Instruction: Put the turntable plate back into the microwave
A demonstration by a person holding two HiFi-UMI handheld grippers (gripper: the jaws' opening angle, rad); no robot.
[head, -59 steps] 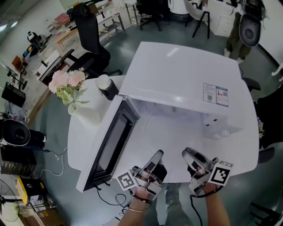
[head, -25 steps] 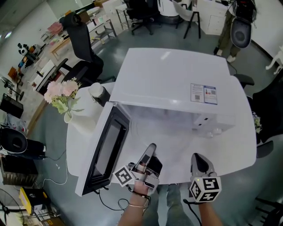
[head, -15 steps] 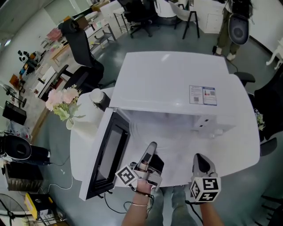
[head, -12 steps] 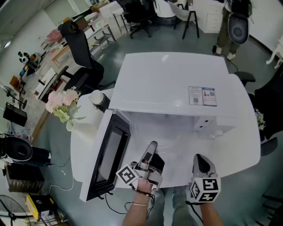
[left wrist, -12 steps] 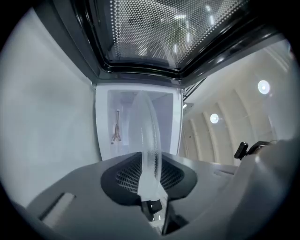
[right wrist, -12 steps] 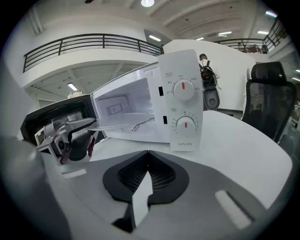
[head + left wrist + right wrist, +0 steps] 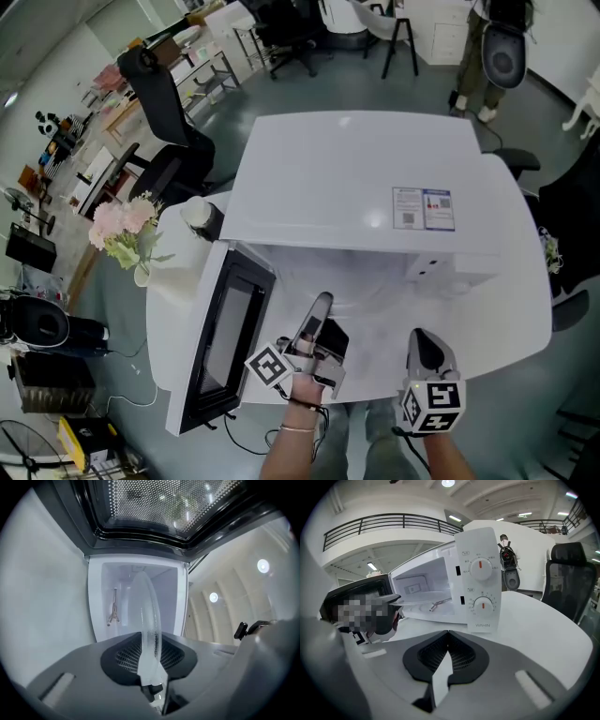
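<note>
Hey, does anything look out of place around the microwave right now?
Only the turntable plate: it is not seated but clamped by its rim in the left gripper, at the open cavity, while its roller support lies on the cavity floor. The door stands open. Nothing looks spilled or broken.

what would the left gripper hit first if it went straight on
The left gripper, shut on the glass plate, points into the open microwave. The way in looks free; the plate's far rim would probably reach the back wall first, depth unclear.
</note>
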